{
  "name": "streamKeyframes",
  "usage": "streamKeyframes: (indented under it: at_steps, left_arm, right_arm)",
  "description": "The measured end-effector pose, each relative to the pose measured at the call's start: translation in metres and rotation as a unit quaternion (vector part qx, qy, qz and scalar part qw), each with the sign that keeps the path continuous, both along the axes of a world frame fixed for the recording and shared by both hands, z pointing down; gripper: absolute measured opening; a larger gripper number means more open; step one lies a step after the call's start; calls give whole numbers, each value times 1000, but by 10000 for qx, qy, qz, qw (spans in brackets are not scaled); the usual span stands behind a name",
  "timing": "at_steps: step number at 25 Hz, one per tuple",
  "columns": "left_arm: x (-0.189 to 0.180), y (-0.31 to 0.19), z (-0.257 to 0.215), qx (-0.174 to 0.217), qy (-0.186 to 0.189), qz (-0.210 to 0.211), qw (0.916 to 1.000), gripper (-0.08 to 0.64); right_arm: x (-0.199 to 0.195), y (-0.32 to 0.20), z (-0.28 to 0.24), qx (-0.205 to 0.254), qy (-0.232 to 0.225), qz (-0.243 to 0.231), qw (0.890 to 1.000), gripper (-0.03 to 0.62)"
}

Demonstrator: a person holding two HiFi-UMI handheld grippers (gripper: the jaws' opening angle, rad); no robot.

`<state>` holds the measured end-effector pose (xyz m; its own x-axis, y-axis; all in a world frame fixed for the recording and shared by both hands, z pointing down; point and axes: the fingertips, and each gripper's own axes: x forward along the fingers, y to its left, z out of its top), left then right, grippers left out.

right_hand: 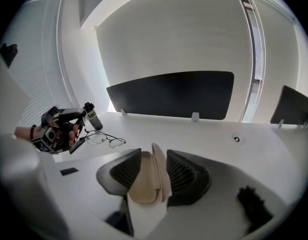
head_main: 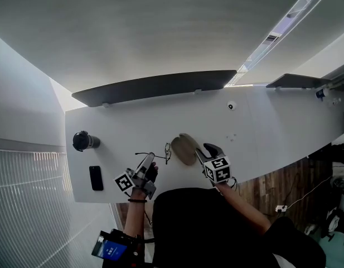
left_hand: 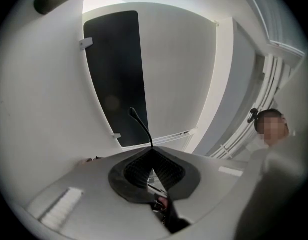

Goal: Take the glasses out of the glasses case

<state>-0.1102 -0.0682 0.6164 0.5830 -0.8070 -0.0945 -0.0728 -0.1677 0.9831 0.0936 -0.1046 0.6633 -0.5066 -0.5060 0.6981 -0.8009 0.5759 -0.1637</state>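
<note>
The left gripper (left_hand: 153,156) is clenched on one temple of the glasses (right_hand: 105,139) and holds them out over the table (head_main: 160,113), left of the case (right_hand: 143,186) and apart from it, while the right gripper (right_hand: 154,174) grasps the open case, whose lid stands upright between its pads.
</note>
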Motion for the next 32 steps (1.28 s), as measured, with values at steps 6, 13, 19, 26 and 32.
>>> streamKeyframes:
  at_steps: [6, 13, 19, 26, 32]
  left_arm:
    - [-18, 12, -31, 577, 317, -279, 9974, 8]
    - [-22, 32, -54, 943, 439, -409, 9937, 8]
    - [-35, 52, -25, 1090, 327, -589, 9918, 9]
    - [-50, 57, 20, 1310, 857, -878, 9838, 9]
    - [-62, 66, 58, 1236, 1004, -834, 9837, 9]
  right_arm:
    - [-31, 16, -16, -393, -986, -358, 9937, 169]
    - [-72, 45, -39, -583, -2030, -973, 9726, 169]
    - [-77, 68, -32, -705, -2030, -1181, 9695, 170]
    - [-60, 86, -25, -783, -1701, -1166, 9754, 169]
    - [-63, 101, -22, -856, -1566, -1177, 9769, 169]
